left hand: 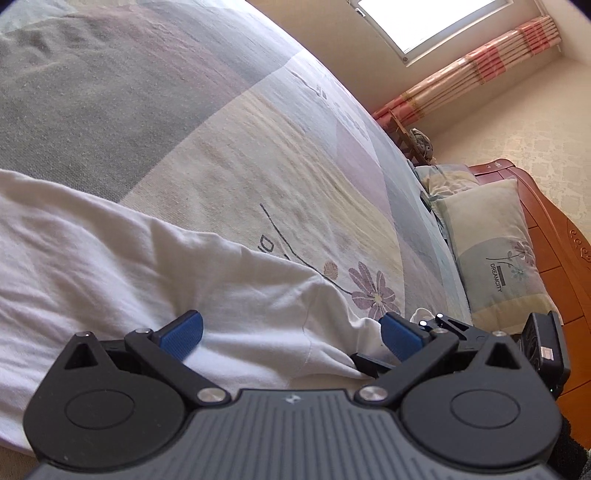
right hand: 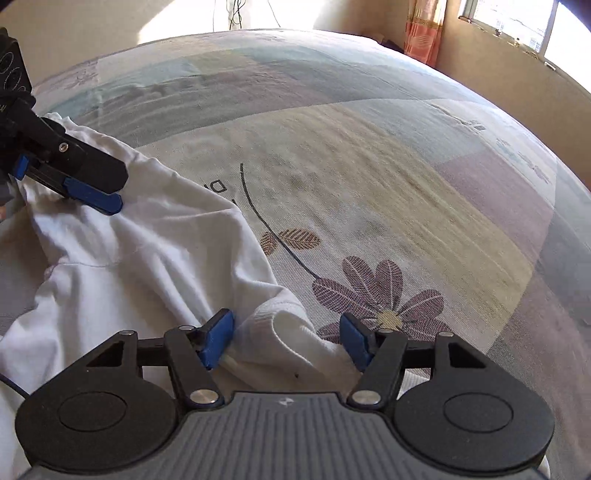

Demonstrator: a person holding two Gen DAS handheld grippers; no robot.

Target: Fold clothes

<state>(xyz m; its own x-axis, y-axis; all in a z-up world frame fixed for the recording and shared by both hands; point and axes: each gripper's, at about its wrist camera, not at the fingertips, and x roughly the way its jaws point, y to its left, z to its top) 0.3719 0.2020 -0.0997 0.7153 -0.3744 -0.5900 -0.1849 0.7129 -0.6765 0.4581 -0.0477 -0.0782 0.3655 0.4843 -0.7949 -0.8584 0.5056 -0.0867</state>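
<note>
A white garment (left hand: 110, 266) lies crumpled on the bed's patterned sheet (left hand: 258, 155). My left gripper (left hand: 291, 334) is open, its blue pads (left hand: 183, 334) spread wide over the white cloth. My right gripper (right hand: 290, 341) is open too, its pads either side of a ribbed cuff or hem (right hand: 291, 328) of the same garment (right hand: 147, 243). The left gripper also shows in the right wrist view (right hand: 92, 192), at the upper left, resting low on the cloth. Part of the right gripper (left hand: 454, 332) shows in the left wrist view, beside my right pad.
The pastel sheet with a purple flower print (right hand: 376, 295) spreads far ahead. Pillows (left hand: 491, 251) and a wooden headboard (left hand: 554, 236) stand at the right in the left wrist view. A striped curtain (left hand: 476, 77) and window (left hand: 424, 22) lie beyond.
</note>
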